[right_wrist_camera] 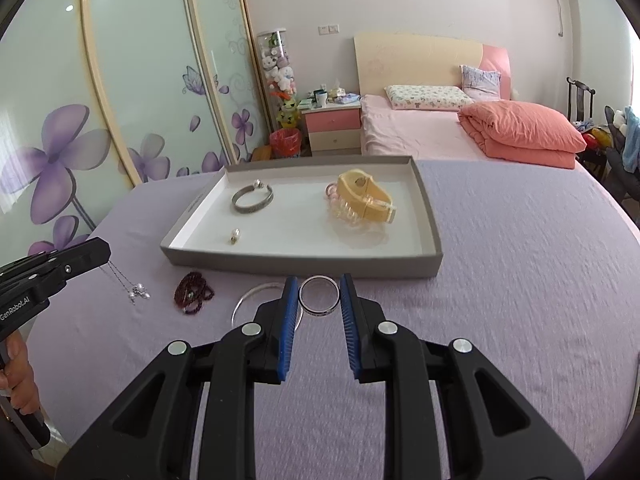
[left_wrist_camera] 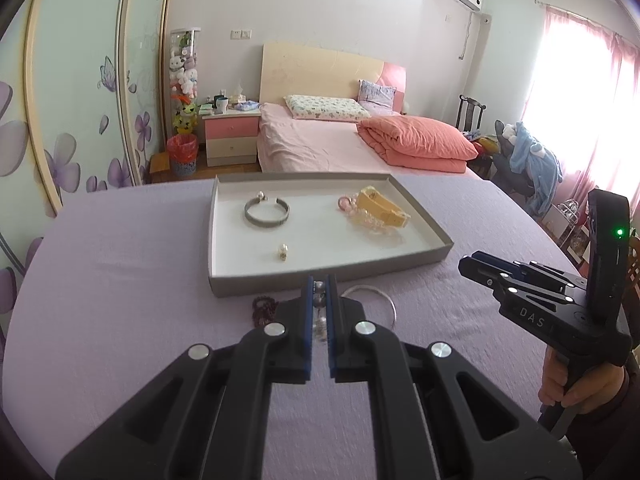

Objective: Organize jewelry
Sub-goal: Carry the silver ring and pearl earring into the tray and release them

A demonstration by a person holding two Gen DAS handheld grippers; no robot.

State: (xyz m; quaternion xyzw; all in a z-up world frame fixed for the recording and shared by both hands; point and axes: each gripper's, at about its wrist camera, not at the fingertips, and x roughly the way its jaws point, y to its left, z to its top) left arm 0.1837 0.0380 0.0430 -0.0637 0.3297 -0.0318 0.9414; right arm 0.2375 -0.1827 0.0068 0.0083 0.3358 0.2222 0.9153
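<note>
Right wrist view shows a lilac-covered surface (right_wrist_camera: 500, 260) carrying a shallow grey tray (right_wrist_camera: 430, 216), the landmark for everything else. Inside the tray, toward its right end, lies a yellow hair claw (right_wrist_camera: 366, 196) resting against a pink and clear beaded bracelet (right_wrist_camera: 344, 210). Toward the tray's left end sits a grey cuff bangle (right_wrist_camera: 253, 199), and near the tray's front wall on that side a small pearl earring (right_wrist_camera: 235, 236).

Outside the tray, just in front of its front wall, the right hand-held gripper (right_wrist_camera: 319, 296) has its blue pads spread apart around a dark-edged bangle (right_wrist_camera: 319, 295); whether the pads touch it cannot be told, and it does not look clamped. Beside that bangle, partly hidden by the left finger, lies a thin silver bangle (right_wrist_camera: 256, 296). Farther left of the tray's front corner rests a dark red bead bracelet (right_wrist_camera: 193, 293), and beyond it a fine chain with pearl drops (right_wrist_camera: 136, 290) hangs from the left hand-held gripper (left_wrist_camera: 319, 312), whose pads are closed on that necklace in the left wrist view.

Judging by the count, four pieces are stowed and four remain outside, so the sorting looks roughly half finished.
</note>
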